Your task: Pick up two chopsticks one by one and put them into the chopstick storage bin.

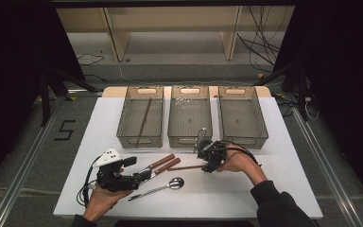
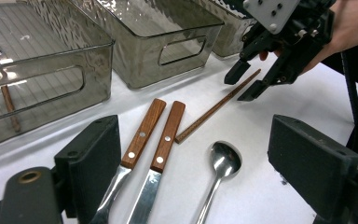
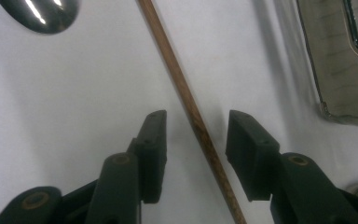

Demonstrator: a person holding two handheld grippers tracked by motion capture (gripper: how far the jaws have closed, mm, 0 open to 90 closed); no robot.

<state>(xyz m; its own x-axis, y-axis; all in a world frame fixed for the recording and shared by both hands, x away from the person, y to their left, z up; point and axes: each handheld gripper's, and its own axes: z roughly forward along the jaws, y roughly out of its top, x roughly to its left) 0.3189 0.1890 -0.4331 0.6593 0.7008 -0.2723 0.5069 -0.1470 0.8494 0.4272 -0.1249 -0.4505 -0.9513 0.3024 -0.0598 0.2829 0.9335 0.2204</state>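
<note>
Straddling the loose chopstick (image 3: 193,116), the right gripper (image 3: 195,140) has its jaws partly spread, one on each side of the brown stick, with a gap showing between each pad and the wood; nothing is pinched yet. The chopstick lies flat on the white table (image 1: 283,189), running from between the jaws out ahead of the gripper and slanting toward the spoon (image 3: 39,14) at the far left of that gripper's own view. As I judge it, the risk is in the closing: the stick is thin, round and flat on the table, so pads that meet it off-centre or too high could roll it aside or tip one end up, and pads that come too low could scrape the table and pin it instead of lifting it. A grip near one end could also let it swing.

The left gripper (image 1: 144,176) sits with its jaws wide apart and empty, over the blades of two wooden-handled knives (image 2: 154,135) that lie side by side just ahead of it, the spoon just to their right.

Beyond both grippers stand three clear bins (image 1: 190,118) in a row; the leftmost one already holds another chopstick (image 1: 144,120).
</note>
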